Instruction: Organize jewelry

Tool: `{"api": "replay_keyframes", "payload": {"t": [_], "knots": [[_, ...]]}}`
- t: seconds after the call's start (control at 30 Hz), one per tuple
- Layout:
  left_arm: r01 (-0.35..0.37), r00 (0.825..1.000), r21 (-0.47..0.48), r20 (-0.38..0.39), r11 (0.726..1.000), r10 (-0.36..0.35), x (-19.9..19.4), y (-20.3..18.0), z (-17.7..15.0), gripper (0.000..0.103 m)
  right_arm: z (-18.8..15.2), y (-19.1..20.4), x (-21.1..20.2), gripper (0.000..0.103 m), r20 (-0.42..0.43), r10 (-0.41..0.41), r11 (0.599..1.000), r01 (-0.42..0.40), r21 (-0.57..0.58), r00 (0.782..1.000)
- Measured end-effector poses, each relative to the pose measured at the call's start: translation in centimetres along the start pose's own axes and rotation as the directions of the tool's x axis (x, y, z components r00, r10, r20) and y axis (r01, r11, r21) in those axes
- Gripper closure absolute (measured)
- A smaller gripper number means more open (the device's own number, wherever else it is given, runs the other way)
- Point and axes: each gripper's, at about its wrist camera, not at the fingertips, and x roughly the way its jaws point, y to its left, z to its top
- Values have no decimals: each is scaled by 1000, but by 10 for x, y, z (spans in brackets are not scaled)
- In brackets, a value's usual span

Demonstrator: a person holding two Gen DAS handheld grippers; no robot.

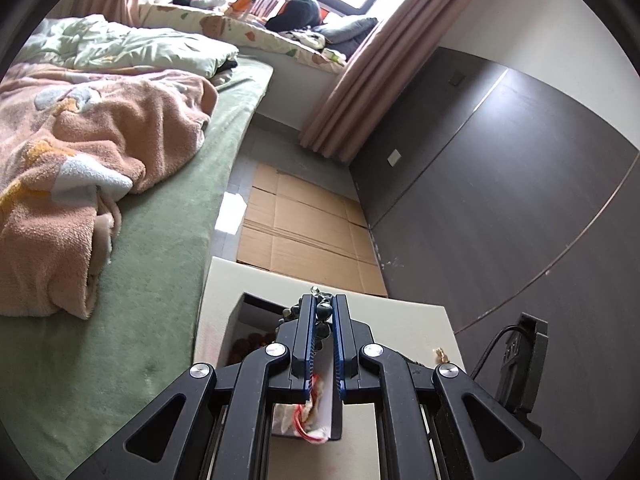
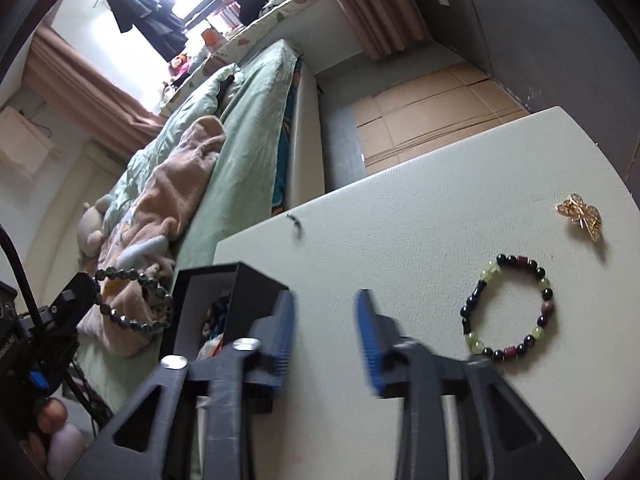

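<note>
Our left tongs (image 1: 323, 310) were pressed nearly together, pinching a dark bead strand (image 1: 322, 314) between the blue pads (image 1: 309, 344); from the right wrist view we saw that strand (image 2: 134, 300) hanging as a loop from the left tongs (image 2: 74, 292), beside and above the box (image 2: 224, 300). Our right tongs (image 2: 325, 334) stood spread wide, holding nothing, poised over the bare tabletop (image 2: 400, 220) just right of the box.

We saw the box as black outside and white inside, open at the top, standing at the table's left edge. In the left view its compartments (image 1: 248, 332) showed under the tongs: the far one held brownish beads (image 1: 250, 344), the near one a tangle with red cord (image 1: 310, 420). From the right view we could make out only a dark, jumbled mass (image 2: 218, 314) inside.

On the table, well right of our right tongs, lay a bracelet (image 2: 506, 306) of black, green and maroon beads in a closed ring. Beyond it, near the table's right edge, sat a gold butterfly brooch (image 2: 580, 212), apart from the bracelet. A small hooked metal piece (image 2: 295, 224) lay near the far left edge.
</note>
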Motion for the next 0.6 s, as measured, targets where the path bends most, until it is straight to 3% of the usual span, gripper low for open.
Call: {"api": "replay_keyframes", "payload": {"t": [0.6], "knots": [[33,999,-77,-9,997,-34,22,21,24,95,29,10,47,62,-13,1,1000,-1,-24,1000]]}}
